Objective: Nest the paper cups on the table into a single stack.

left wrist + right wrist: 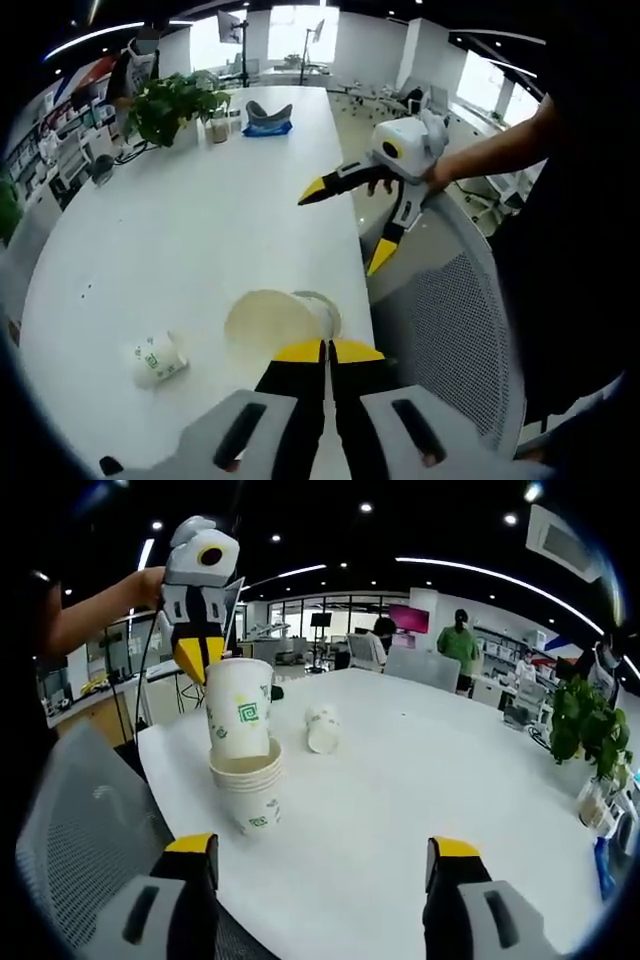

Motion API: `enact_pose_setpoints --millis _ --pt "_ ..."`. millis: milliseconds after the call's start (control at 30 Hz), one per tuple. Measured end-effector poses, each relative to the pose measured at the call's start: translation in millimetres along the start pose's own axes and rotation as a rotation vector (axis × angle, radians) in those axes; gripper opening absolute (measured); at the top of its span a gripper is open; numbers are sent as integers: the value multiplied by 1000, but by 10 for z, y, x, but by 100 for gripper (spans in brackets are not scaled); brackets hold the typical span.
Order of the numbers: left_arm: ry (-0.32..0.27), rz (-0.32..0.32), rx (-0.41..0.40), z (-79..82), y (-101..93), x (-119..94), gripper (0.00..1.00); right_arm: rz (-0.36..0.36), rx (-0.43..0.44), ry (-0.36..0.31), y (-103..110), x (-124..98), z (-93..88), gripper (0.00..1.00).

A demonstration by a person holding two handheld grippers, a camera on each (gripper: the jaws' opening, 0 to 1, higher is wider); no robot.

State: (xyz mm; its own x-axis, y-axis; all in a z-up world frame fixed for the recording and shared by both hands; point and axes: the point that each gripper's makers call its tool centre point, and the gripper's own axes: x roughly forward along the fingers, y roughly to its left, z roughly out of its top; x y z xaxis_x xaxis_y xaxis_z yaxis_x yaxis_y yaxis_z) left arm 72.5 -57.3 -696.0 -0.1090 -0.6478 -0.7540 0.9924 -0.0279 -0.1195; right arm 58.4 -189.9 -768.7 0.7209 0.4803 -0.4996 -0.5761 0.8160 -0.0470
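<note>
1. Left gripper: seen in the right gripper view, it points down and pinches the rim of a paper cup. In the left gripper view its own jaws, yellow at the tips, stand closed together at, with the cup's open mouth just ahead of them.
2. Held cup: upright, its base lowered into the top of a stack of nested cups standing near the table edge. How deep it sits cannot be told.
3. Right gripper: jaws set wide apart, nothing between them. In the left gripper view it hangs over the table edge at, held by a hand, jaws spread.
4. Loose cup: lies on its side on the table, beyond the stack and apart from it. The left gripper view shows it at, left of the held cup.
5. Table: long, white and glossy, with a rounded end.
6. Far end of the table: a potted plant, a small jar just beside it, and a blue item near them.
7. Chair: grey mesh back, placed at the table edge by the stack.
8. Room: open office with ceiling strip lights, windows, desks and monitors. Two people stand at the far side, behind the table.
</note>
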Motion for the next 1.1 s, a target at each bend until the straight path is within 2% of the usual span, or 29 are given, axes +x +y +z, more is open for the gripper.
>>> enact_pose_setpoints --millis 467,800,967,1000,1100 --pt "5 -42 -15 -22 -44 236 0 -2 -11 25 20 1 -27 84" --pt "-18 -84 -54 -47 -50 397 0 -1 -18 44 24 3 -55 82" --pt "-20 -95 -69 -69 -69 434 0 -14 -11 6 -7 -16 15 85" --pt "-21 -95 -71 -20 -127 424 0 -12 -7 0 -6 -18 26 86" --pt "-25 -98 -81 -47 -101 437 1 -8 -9 -15 -3 -17 47 88"
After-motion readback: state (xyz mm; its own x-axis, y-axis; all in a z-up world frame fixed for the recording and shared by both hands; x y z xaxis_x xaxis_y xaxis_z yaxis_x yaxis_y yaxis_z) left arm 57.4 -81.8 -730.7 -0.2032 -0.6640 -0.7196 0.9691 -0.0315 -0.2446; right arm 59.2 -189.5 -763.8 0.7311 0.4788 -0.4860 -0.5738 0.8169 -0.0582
